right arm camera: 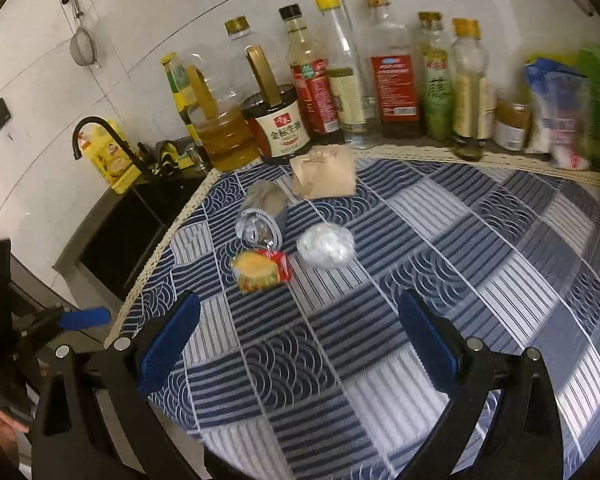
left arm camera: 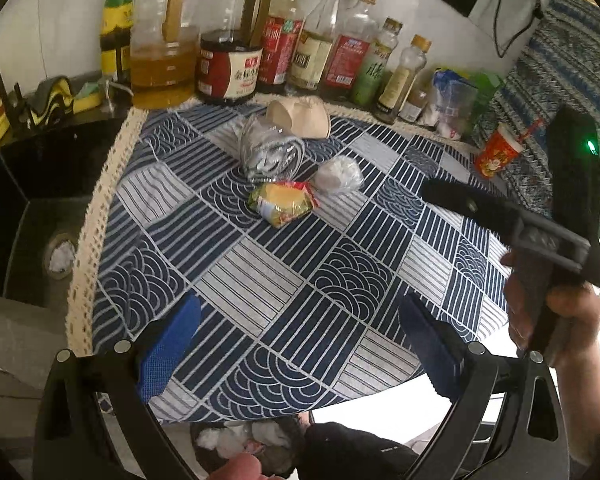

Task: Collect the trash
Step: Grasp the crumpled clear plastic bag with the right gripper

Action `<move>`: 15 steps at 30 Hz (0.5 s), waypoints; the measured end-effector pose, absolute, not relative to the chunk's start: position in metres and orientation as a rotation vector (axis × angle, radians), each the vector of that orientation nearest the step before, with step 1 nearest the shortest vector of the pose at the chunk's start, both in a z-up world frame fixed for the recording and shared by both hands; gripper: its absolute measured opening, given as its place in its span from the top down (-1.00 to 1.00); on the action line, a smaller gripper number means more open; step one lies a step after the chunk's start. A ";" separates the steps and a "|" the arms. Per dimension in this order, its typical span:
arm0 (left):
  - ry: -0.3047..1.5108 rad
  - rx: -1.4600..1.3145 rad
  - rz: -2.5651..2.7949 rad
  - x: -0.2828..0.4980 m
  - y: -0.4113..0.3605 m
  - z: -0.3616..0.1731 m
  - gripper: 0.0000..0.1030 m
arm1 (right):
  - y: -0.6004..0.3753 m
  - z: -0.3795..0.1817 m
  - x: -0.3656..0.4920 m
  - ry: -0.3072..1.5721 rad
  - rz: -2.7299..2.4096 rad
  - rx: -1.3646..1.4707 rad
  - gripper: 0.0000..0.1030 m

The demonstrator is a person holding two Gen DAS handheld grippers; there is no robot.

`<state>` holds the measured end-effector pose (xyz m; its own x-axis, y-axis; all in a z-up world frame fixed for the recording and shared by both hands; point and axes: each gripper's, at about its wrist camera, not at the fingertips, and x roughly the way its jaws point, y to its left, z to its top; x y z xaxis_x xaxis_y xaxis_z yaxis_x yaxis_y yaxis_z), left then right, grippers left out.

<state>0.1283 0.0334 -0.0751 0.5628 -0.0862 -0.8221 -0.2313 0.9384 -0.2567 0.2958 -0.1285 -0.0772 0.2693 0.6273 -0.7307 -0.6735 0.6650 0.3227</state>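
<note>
Four pieces of trash lie together on the blue patterned tablecloth: a crushed paper cup, a clear crumpled plastic bottle, a yellow-and-red snack wrapper and a white wad in clear plastic. My left gripper is open and empty above the table's near edge, well short of the trash. My right gripper is open and empty, a short way in front of the wrapper and wad; its body shows in the left wrist view.
A row of oil and sauce bottles lines the back wall. A black sink lies left of the table. A red cup stands at the far right. A trash bin with tissues sits below the near edge.
</note>
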 end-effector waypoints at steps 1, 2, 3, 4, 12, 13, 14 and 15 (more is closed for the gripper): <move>0.983 -0.359 0.090 0.131 0.033 -0.077 -0.87 | -0.125 -0.080 0.301 0.963 0.885 -0.057 -0.91; 0.992 -0.361 0.095 0.134 0.032 -0.080 -0.87 | -0.121 -0.085 0.308 0.964 0.894 -0.062 -0.90; 1.000 -0.365 0.101 0.136 0.032 -0.082 -0.87 | -0.115 -0.089 0.314 0.967 0.891 -0.072 -0.91; 1.012 -0.372 0.102 0.139 0.031 -0.084 -0.87 | -0.109 -0.095 0.321 0.976 0.890 -0.083 -0.90; 1.042 -0.418 0.157 0.149 0.036 -0.089 -0.87 | -0.066 -0.144 0.367 1.069 0.900 -0.134 -0.50; 1.043 -0.426 0.167 0.150 0.038 -0.089 -0.87 | -0.063 -0.149 0.370 1.084 0.897 -0.138 -0.42; 1.044 -0.430 0.175 0.150 0.038 -0.090 -0.87 | -0.061 -0.153 0.372 1.095 0.901 -0.137 -0.36; 1.047 -0.432 0.182 0.151 0.038 -0.091 -0.87 | -0.060 -0.156 0.373 1.098 0.903 -0.139 -0.32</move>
